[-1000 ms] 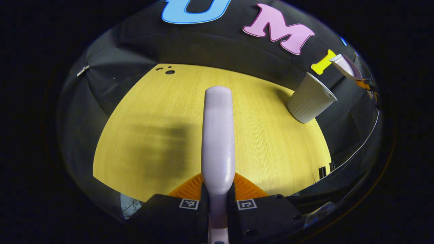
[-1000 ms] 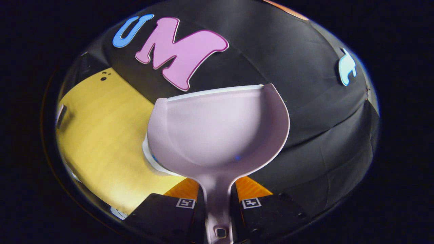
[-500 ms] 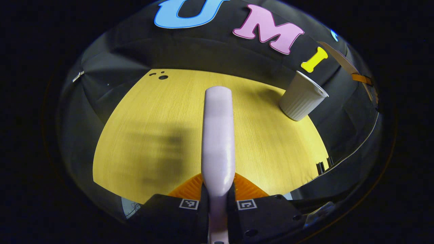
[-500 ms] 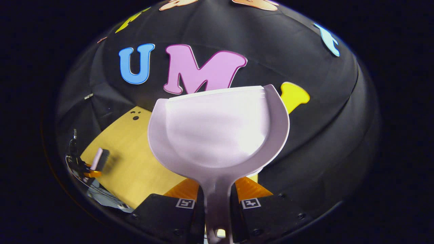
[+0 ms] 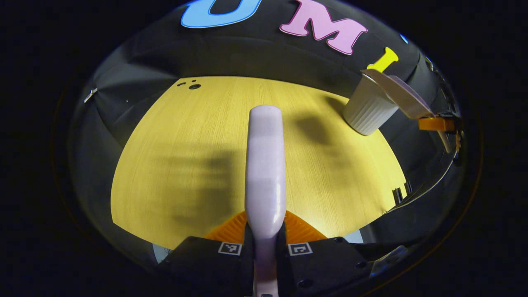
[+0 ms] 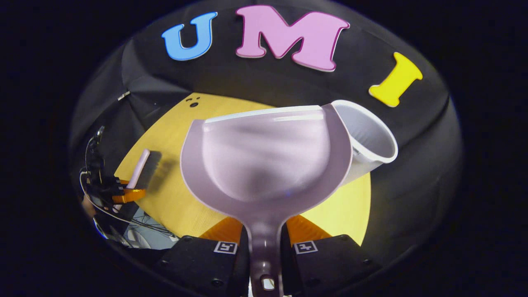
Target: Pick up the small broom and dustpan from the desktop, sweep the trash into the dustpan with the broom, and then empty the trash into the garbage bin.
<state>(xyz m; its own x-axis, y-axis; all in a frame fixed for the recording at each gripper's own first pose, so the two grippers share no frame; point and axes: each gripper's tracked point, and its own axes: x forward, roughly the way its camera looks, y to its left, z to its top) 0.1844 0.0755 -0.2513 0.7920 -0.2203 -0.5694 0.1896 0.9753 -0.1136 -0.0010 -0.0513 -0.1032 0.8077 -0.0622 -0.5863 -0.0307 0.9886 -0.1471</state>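
My left gripper (image 5: pixel 265 225) is shut on the pale lilac small broom (image 5: pixel 265 165), which points forward above the yellow desktop (image 5: pixel 185 144). The right gripper (image 6: pixel 265 231) is shut on the handle of the lilac dustpan (image 6: pixel 264 161), whose scoop looks bare inside. Just right of the pan's front corner stands the white ribbed garbage bin (image 6: pixel 367 140). In the left gripper view the dustpan (image 5: pixel 402 97) sits tilted at the rim of the bin (image 5: pixel 367 109), with the right gripper (image 5: pixel 437 123) behind it. Far left in the right gripper view are the left gripper (image 6: pixel 119 192) and broom (image 6: pixel 138 169).
The bin stands near the desktop's far right corner, close to the black cloth wall. Small dark holes (image 5: pixel 194 86) mark the far left of the desktop. Cables (image 6: pixel 136 225) hang below the near table edge (image 6: pixel 177 206).
The right gripper has swung the dustpan round from the wall to the table, up against the bin. In the left gripper view the pan moved onto the bin's rim. The left gripper barely shifted.
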